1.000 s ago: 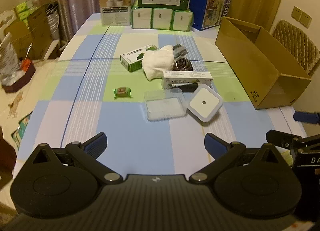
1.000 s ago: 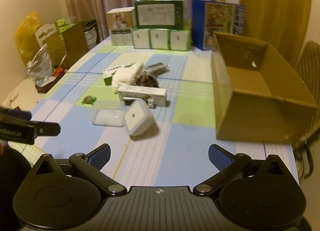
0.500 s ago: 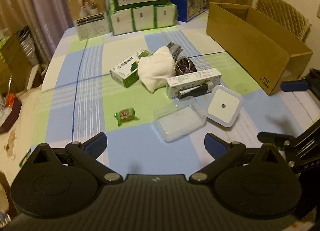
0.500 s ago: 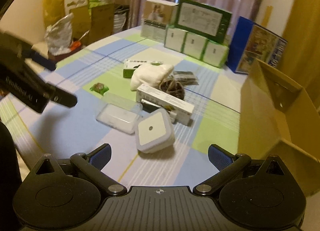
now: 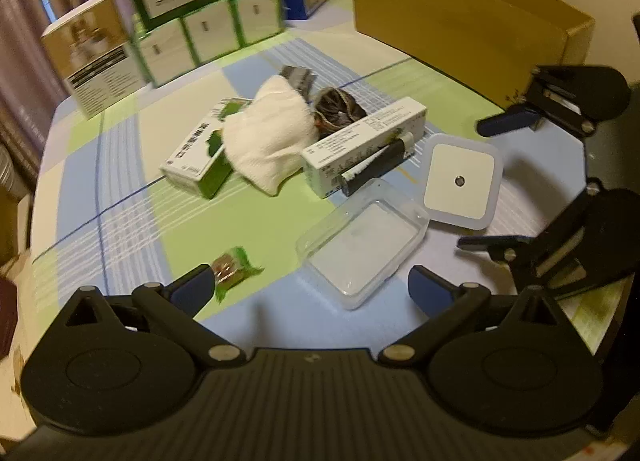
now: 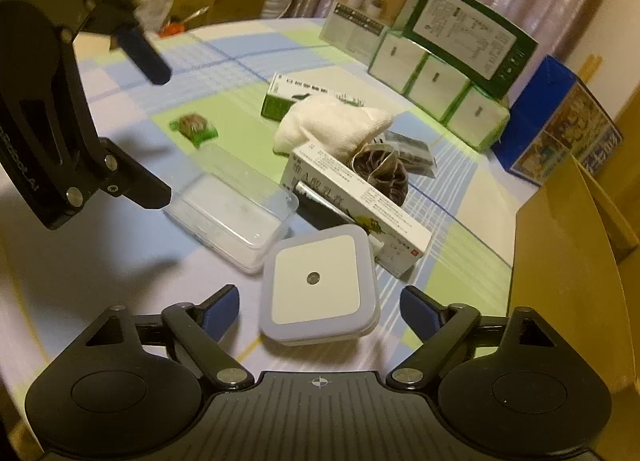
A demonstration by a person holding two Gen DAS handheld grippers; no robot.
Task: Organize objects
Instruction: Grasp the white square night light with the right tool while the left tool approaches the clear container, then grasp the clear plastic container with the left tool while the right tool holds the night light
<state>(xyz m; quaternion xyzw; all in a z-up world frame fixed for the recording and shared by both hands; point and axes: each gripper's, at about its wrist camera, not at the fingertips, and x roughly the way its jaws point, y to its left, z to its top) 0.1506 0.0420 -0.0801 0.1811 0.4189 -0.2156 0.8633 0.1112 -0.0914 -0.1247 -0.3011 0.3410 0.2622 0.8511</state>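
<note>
Right claw (image 6: 320,311), wide open and empty, straddles the square white plastic night-light (image 6: 320,287), likely lined up to grip it; left claw (image 5: 310,287) gapes empty.

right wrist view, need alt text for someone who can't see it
The open right gripper hovers low over a checked tablecloth, its blue-padded fingers either side of a square white night light. Behind it lie a clear plastic case, a long white medicine box, a white cloth pouch and a green-wrapped candy; the left gripper is at left, a cardboard box at right.
</note>
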